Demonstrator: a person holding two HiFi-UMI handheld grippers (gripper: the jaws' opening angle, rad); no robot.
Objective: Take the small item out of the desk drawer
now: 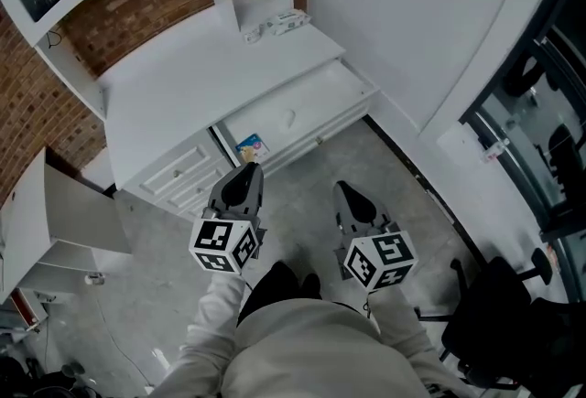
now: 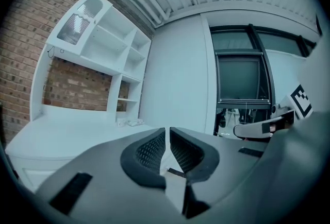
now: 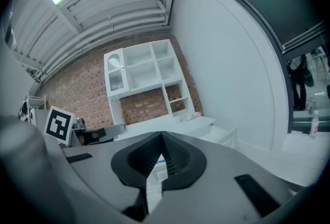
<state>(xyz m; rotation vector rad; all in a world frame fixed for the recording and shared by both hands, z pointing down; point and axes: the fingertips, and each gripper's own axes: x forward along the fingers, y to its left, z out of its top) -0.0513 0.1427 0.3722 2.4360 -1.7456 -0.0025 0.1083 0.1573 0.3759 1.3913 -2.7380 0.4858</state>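
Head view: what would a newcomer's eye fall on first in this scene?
Two black grippers, the left gripper and the right gripper, each carrying a cube of square black-and-white markers, jut out side by side at the bottom centre, jaws shut and empty. Ahead of them the white desk has its drawer pulled open, with a small colourful item at its left end. A red brick wall backs the desk at upper left.

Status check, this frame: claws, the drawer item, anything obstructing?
Left claw shut, empty; right claw shut, empty. Small item lying in open drawer, untouched. Nothing seen blocking the approach.
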